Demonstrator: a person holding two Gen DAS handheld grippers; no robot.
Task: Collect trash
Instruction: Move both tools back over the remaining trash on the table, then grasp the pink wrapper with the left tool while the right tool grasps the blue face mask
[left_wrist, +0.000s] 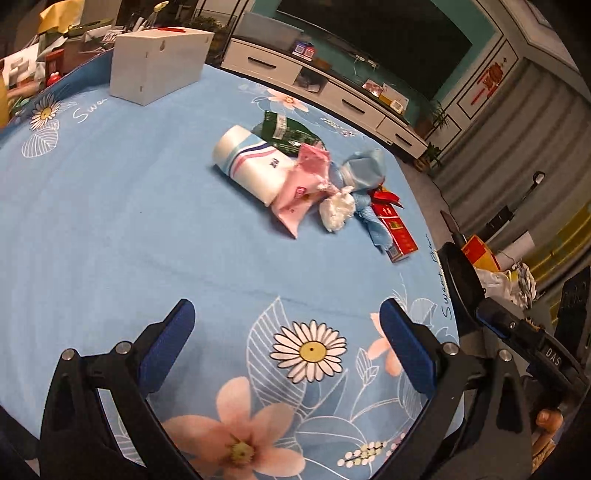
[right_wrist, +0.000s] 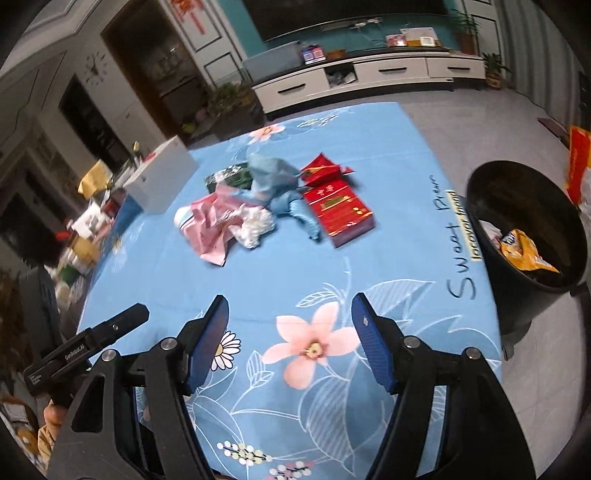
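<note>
A pile of trash lies mid-table on the blue flowered cloth (left_wrist: 147, 221): a white striped roll (left_wrist: 245, 162), a pink wrapper (left_wrist: 303, 181), a green packet (left_wrist: 288, 131), crumpled white tissue (left_wrist: 336, 210), a blue cloth wad (left_wrist: 364, 168) and a red carton (left_wrist: 395, 227). The right wrist view shows the pink wrapper (right_wrist: 214, 221), the tissue (right_wrist: 253, 223), the blue wad (right_wrist: 275, 181) and the red carton (right_wrist: 341, 210). My left gripper (left_wrist: 286, 325) is open and empty, short of the pile. My right gripper (right_wrist: 290, 321) is open and empty too.
A black trash bin (right_wrist: 524, 266) stands off the table's right edge with a yellow bag (right_wrist: 524, 251) inside. A white box (left_wrist: 159, 62) sits at the table's far left. A white TV cabinet (right_wrist: 369, 79) lines the back wall. Clutter crowds the left side.
</note>
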